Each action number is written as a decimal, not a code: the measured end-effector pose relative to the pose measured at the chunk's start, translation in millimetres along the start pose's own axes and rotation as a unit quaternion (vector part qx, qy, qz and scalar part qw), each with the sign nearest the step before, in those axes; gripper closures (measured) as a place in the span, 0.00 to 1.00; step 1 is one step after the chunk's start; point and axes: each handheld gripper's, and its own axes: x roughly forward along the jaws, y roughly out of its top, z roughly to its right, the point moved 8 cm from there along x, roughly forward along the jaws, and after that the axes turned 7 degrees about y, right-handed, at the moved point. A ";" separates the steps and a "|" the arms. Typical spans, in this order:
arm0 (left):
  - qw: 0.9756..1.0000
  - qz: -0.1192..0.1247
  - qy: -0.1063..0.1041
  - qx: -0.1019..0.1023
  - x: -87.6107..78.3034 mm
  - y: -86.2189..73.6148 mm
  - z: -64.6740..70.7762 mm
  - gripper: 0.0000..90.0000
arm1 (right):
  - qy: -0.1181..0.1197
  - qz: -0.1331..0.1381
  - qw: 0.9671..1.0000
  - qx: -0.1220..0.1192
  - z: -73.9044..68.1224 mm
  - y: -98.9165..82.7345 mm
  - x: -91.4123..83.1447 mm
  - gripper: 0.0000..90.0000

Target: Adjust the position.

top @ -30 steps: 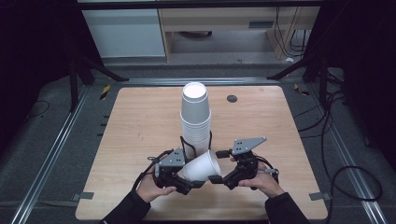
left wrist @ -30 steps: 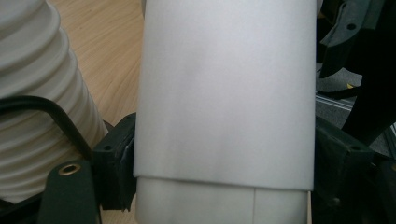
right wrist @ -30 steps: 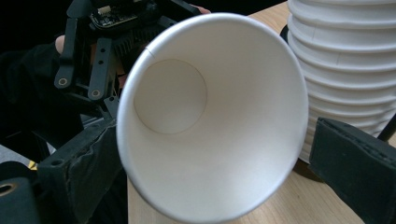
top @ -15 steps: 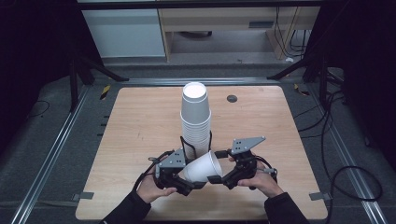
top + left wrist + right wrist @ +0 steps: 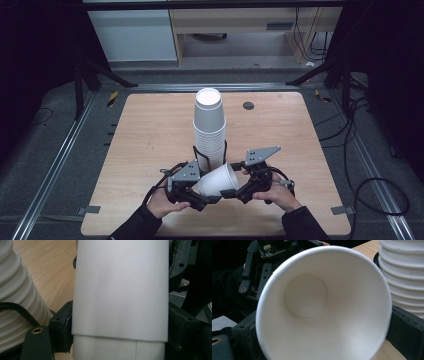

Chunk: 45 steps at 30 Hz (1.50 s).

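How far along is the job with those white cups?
Done: one cup is off the stack. In hand: it lies sideways between the left tongs and right tongs, both gripping it, mouth toward the right. Left: setting it down on the table; many cups remain stacked.

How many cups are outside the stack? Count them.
1: the loose cup lies sideways between the left gripper and right gripper, before the stack. Another may be nested with it.

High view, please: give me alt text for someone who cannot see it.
A single white paper cup lies sideways between the left hand-held gripper and the right hand-held gripper, near the front edge of a wooden table. Just behind it stands a tall stack of white cups.
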 end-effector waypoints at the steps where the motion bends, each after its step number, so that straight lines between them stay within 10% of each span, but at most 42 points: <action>1: 1.000 0.000 0.000 0.000 -0.2 0.1 0.0 0.24 | 0.001 -0.001 1.000 0.001 0.0 -0.1 0.0 0.04; 45: 1.000 -0.011 -0.014 0.005 1.5 -2.9 1.0 0.23 | 0.009 0.000 1.000 -0.015 -4.3 0.5 2.5 0.10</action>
